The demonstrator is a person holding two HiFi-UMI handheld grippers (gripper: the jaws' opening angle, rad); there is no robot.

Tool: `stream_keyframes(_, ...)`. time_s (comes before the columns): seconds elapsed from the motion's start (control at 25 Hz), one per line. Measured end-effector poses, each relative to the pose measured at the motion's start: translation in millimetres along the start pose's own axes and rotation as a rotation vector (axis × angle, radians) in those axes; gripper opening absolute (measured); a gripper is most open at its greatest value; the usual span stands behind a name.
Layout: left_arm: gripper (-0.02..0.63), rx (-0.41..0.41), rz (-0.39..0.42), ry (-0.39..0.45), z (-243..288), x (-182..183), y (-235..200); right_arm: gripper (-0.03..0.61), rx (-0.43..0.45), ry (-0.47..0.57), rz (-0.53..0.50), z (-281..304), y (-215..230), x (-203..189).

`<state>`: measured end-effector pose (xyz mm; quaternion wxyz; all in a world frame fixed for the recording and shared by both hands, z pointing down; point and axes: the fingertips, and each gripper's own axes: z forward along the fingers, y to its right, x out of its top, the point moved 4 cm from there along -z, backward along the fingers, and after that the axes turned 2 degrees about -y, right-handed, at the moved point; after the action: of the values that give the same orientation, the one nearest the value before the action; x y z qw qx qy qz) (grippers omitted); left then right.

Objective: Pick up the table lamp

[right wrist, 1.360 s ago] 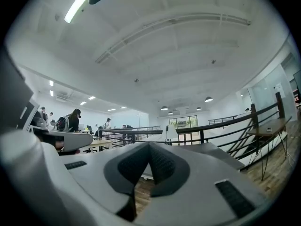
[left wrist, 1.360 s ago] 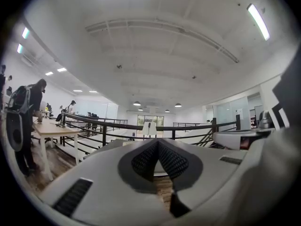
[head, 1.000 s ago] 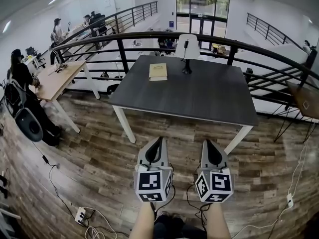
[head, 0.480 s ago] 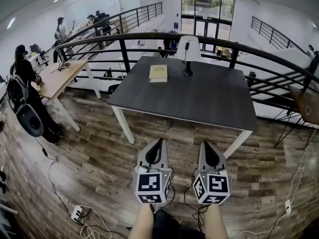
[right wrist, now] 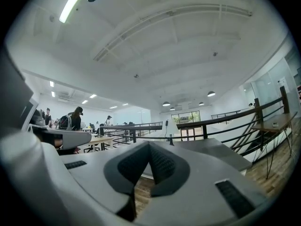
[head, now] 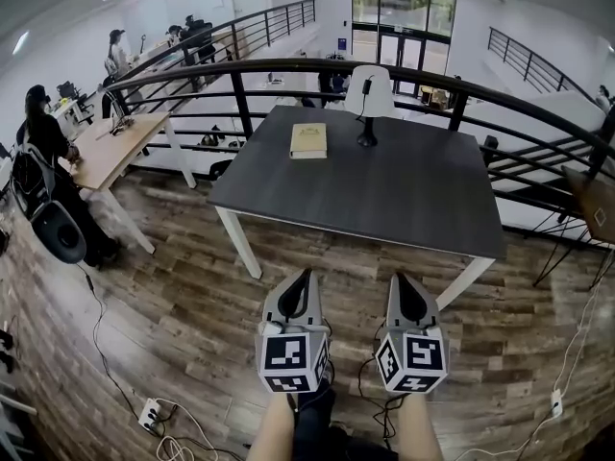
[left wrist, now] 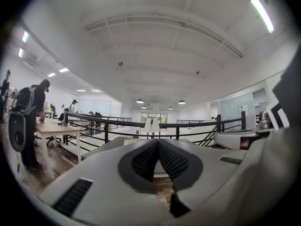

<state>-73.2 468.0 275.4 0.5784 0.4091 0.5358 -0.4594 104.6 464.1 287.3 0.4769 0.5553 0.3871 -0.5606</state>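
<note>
Nearer the table [head: 404, 195] now, we approach: lamp [head: 375, 96] at its far edge, seemingly just beside a book [head: 308, 140]; left gripper [head: 304, 275] and right gripper [head: 405, 280] clenched, empty. Next: open, reach.

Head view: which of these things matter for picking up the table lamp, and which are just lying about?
For the job:
- table lamp, at the far edge of the dark table
- left gripper and right gripper, both shut and empty, short of the table

Lying about:
- book beside the lamp
- wooden desk at left
- power strip
</note>
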Motion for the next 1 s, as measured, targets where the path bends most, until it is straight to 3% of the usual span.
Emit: stream_keyframes(1.0, 0.026, -0.089, -0.005, -0.024, 179.8, 4.9, -94.6, 0.012, -0.121, -0.024, -0.007, 179.8, 15.0, 1.2)
